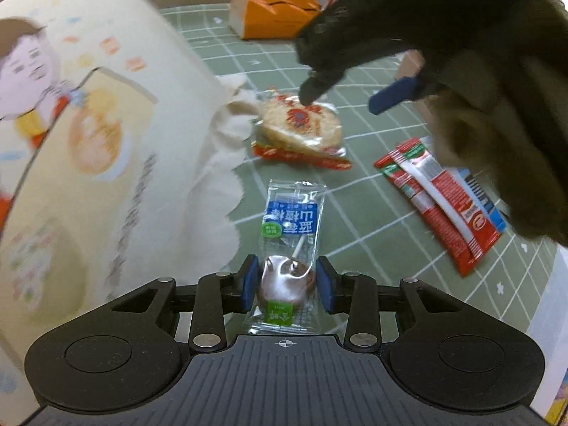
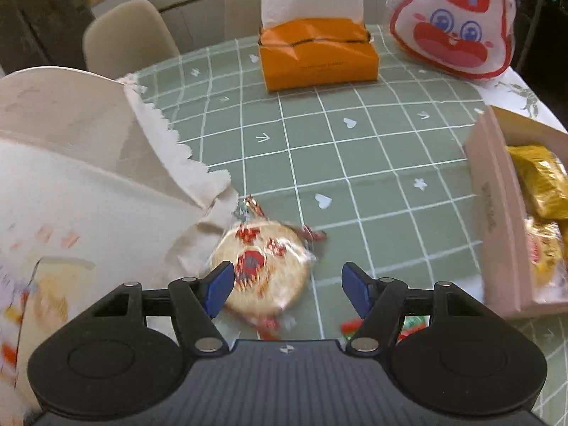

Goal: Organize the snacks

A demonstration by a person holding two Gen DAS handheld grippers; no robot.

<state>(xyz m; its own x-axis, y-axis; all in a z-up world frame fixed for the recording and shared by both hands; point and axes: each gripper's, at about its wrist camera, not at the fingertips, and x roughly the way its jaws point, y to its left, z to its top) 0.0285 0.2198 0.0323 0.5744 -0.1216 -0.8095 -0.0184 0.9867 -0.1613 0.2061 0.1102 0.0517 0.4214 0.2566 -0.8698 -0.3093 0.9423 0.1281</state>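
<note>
My left gripper (image 1: 287, 284) has its jaws around the round head of a wrapped lollipop (image 1: 290, 248) with a blue label, lying on the green grid tablecloth (image 1: 372, 213); the pads stand beside the wrapper, slightly apart from the candy. My right gripper (image 2: 287, 285) is open and hovers just above a round rice cracker in a clear red-printed wrapper (image 2: 264, 269). The cracker also shows in the left wrist view (image 1: 301, 126), with the right gripper (image 1: 340, 96) over it. Red snack sachets (image 1: 440, 202) lie to the right.
A large printed paper bag (image 1: 88, 177) lies on the left, its open mouth near the cracker (image 2: 106, 184). An orange tissue box (image 2: 317, 53) and a red-and-white plush bag (image 2: 454, 21) stand at the back. A pink box with snacks (image 2: 497, 213) is at the right.
</note>
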